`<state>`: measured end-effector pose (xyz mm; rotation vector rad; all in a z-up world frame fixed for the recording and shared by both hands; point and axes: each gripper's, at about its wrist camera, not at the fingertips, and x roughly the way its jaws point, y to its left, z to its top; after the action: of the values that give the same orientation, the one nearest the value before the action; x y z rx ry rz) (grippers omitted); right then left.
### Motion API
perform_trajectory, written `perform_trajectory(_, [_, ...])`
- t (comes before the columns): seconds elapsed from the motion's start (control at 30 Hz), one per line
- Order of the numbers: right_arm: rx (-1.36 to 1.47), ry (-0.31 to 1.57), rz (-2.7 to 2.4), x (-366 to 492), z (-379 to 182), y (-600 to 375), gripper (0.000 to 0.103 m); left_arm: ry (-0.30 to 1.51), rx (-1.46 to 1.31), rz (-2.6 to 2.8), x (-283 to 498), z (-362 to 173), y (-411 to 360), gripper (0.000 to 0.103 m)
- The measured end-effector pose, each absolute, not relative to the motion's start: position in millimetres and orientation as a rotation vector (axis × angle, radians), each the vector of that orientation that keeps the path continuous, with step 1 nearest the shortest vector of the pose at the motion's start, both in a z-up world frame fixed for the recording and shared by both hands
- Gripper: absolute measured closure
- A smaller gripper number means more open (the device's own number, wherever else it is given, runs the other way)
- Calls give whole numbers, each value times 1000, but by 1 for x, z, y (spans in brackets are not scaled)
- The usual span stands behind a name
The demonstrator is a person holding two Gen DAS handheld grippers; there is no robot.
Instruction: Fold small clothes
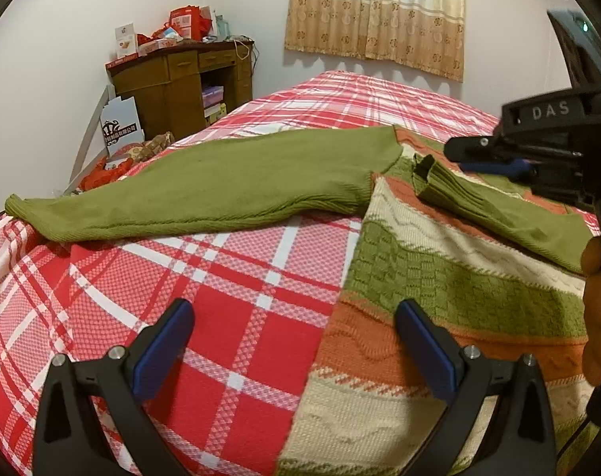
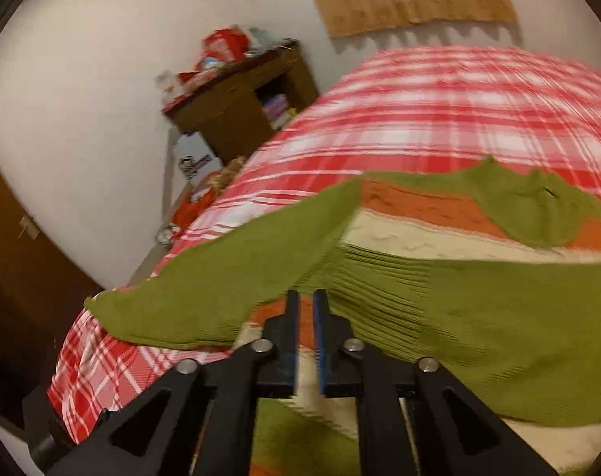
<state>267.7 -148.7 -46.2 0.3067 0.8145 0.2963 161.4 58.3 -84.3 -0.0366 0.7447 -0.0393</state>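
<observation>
Lying on the plaid bed (image 1: pixel 229 341), sweater (image 1: pixel 439 297); left hand-held gripper (image 1: pixel 296 341) agape.

This is a home bedroom. A bed (image 1: pixel 229 317) with a red-and-white plaid cover fills the room. Beyond its far left corner a brown wooden desk (image 1: pixel 181 79) stands against the white wall, piled with boxes. Behind the bed's far end hangs a patterned beige curtain (image 1: pixel 375 12).
</observation>
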Motion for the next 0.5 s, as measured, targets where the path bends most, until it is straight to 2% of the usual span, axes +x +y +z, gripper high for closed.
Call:
perform_trajectory(0.03, [308, 834, 296, 270, -49, -152, 26, 743, -37, -39, 161, -84, 59, 0])
perform_trajectory(0.07, [306, 840, 291, 269, -50, -154, 18, 742, -37, -40, 161, -83, 59, 0])
perform_trajectory(0.2, [272, 844, 268, 272, -57, -147, 20, 741, -36, -38, 160, -83, 60, 0])
perform_trajectory(0.23, [238, 866, 249, 276, -61, -142, 36, 741, -35, -38, 160, -83, 60, 0])
perform_trajectory(0.3, [171, 917, 257, 284, -73, -133, 59, 741, -36, -38, 159, -83, 59, 0])
perform_trajectory(0.37, [70, 944, 217, 291, -82, -121, 66, 742, -32, -37, 159, -82, 59, 0])
perform_trajectory(0.4, [26, 926, 213, 292, -81, -118, 73, 741, -33, -37, 159, -82, 58, 0])
perform_trajectory(0.43, [-9, 925, 202, 294, -80, -115, 84, 741, -34, -38, 159, -82, 58, 0])
perform_trajectory(0.5, [20, 931, 200, 298, -76, -119, 95, 739, -34, -38, 159, -81, 57, 0])
